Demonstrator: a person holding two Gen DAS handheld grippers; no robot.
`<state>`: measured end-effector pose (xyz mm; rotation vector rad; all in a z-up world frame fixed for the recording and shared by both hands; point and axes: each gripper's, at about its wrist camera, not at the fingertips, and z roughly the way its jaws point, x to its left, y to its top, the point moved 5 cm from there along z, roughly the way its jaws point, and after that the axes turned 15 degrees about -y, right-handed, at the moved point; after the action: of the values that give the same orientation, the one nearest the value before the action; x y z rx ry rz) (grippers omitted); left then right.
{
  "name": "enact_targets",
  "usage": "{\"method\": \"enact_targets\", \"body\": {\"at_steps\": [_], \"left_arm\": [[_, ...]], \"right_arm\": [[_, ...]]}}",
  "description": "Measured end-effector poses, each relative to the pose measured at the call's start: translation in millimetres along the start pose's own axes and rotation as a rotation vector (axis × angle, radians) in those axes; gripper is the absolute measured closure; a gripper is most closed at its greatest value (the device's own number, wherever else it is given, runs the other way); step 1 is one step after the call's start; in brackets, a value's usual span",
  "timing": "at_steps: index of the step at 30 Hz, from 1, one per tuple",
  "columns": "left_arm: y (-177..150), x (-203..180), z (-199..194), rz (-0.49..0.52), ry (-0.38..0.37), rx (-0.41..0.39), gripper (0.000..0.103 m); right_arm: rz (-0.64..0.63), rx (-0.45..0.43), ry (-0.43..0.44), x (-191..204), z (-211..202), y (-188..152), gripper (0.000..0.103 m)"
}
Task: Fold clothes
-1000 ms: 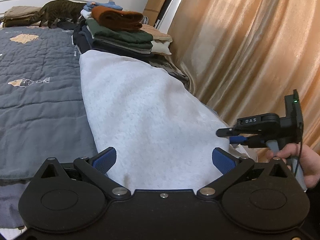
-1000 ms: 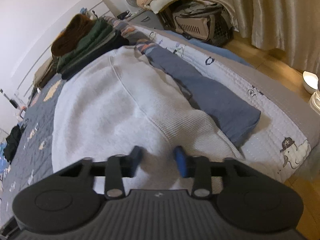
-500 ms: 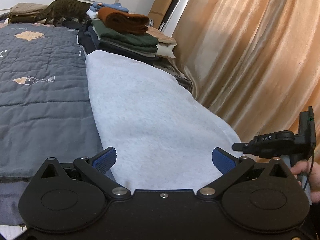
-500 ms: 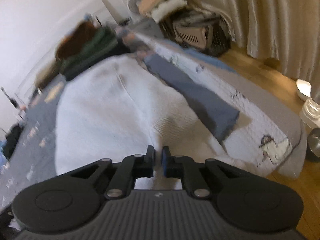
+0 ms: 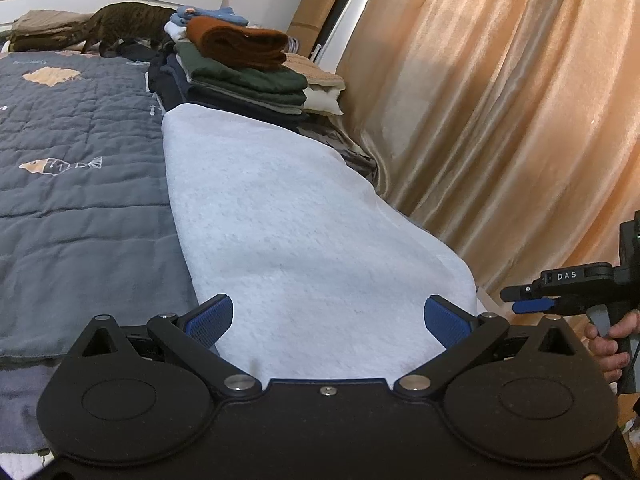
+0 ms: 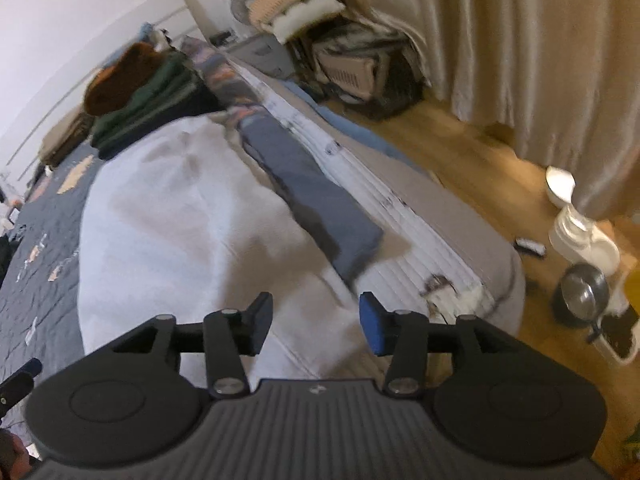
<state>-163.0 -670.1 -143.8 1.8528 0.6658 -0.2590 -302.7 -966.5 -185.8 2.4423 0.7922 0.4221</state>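
Note:
A light grey sweatshirt (image 5: 280, 220) lies lengthwise on the bed, smooth side up. My left gripper (image 5: 328, 312) hovers over its near end, open wide, with nothing between the blue pads. At the right of the left wrist view, a hand holds my right gripper (image 5: 520, 300) just off the sweatshirt's right corner. In the blurred right wrist view the right gripper (image 6: 316, 312) is open above the sweatshirt (image 6: 180, 220) near its ribbed hem, holding nothing. A folded dark blue garment (image 6: 320, 192) lies alongside the sweatshirt.
A stack of folded clothes (image 5: 240, 68) stands at the sweatshirt's far end, with a cat (image 5: 128, 26) behind it. A dark quilt (image 5: 72, 152) covers the bed on the left. Curtains (image 5: 500, 100) hang on the right. Metal bowls (image 6: 584, 288) and a pet carrier (image 6: 352, 68) sit on the floor.
The right gripper closed near the sweatshirt's hem half a second ago and has now opened again, shifting right and away. The left gripper stayed open, its view shifted slightly.

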Motion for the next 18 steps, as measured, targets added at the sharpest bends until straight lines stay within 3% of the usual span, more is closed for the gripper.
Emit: {"method": "enact_targets", "body": {"at_steps": [5, 8, 18], "left_arm": [[0, 1, 0, -0.007, 0.002, -0.002, 0.000], [0, 2, -1, -0.010, 0.003, -0.004, 0.000], [2, 3, -4, -0.021, -0.008, -0.010, 0.000]], "right_arm": [[-0.078, -0.001, -0.023, 11, 12, -10, 0.053], [-0.137, 0.043, -0.047, 20, 24, -15, 0.051], [-0.137, 0.104, -0.045, 31, 40, -23, 0.048]]}}
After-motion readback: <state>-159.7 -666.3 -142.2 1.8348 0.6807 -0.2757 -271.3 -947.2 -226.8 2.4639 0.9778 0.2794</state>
